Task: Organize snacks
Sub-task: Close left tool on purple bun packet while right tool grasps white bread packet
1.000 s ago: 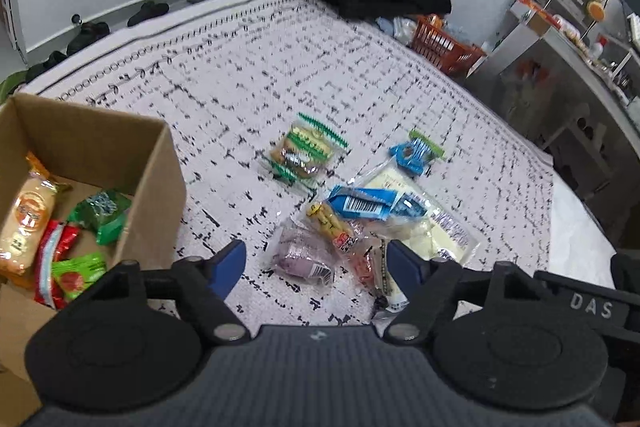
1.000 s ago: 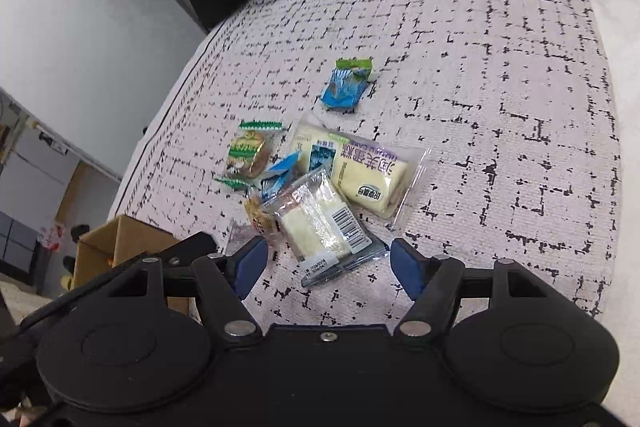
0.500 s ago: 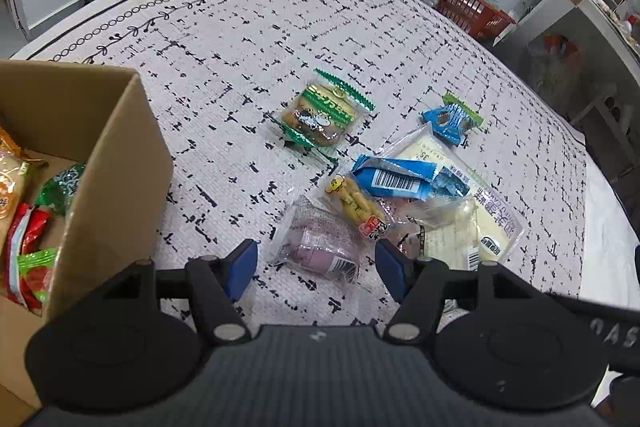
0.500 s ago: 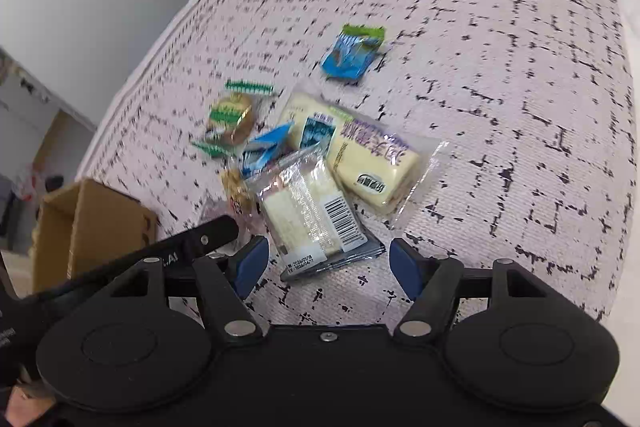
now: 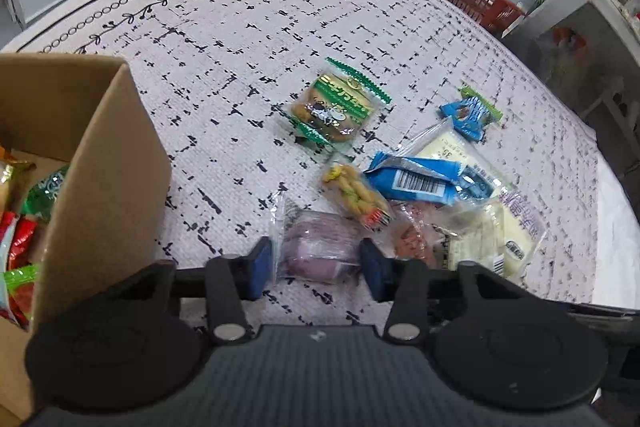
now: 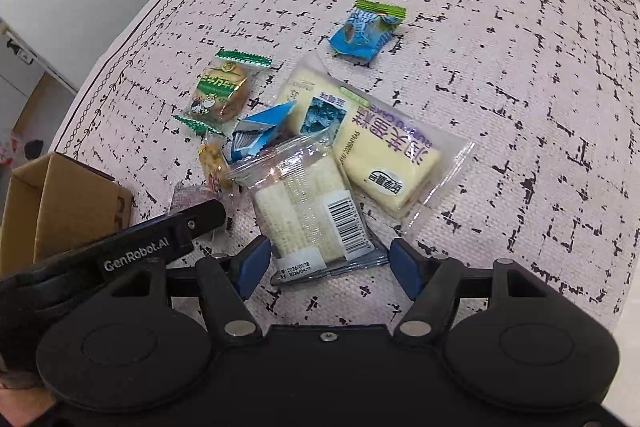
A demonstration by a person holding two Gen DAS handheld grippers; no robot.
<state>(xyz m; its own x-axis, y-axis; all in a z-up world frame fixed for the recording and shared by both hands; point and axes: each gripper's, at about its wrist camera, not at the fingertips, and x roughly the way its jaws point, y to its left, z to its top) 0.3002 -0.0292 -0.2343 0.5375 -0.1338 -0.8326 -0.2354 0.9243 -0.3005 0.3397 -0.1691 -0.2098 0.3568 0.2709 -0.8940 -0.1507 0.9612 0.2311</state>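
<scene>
Left hand-held gripper [image 5: 316, 263] is spread wide, fingers either side of the purple snack pack [image 5: 320, 247], likely lined up to grab. Right hand-held gripper [image 6: 326, 263], unclenched, straddles the white wafer pack [image 6: 308, 219]. Cardboard box [image 5: 100, 163] sits left, ready for drop-off.

Glossy clear plastic wrapper on purple snack [image 5: 320, 247] between left gripper's [image 5: 318, 267] matt blue pads, coarse woven cloth cover [image 5: 240, 67] beneath, matt brown cardboard box [image 5: 100, 167] left.

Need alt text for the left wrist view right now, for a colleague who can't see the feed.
The left claw is open around a purple snack packet on a patterned cloth. More wrapped snacks lie just beyond and to the right, and a cardboard box holding snacks stands at left.
</scene>
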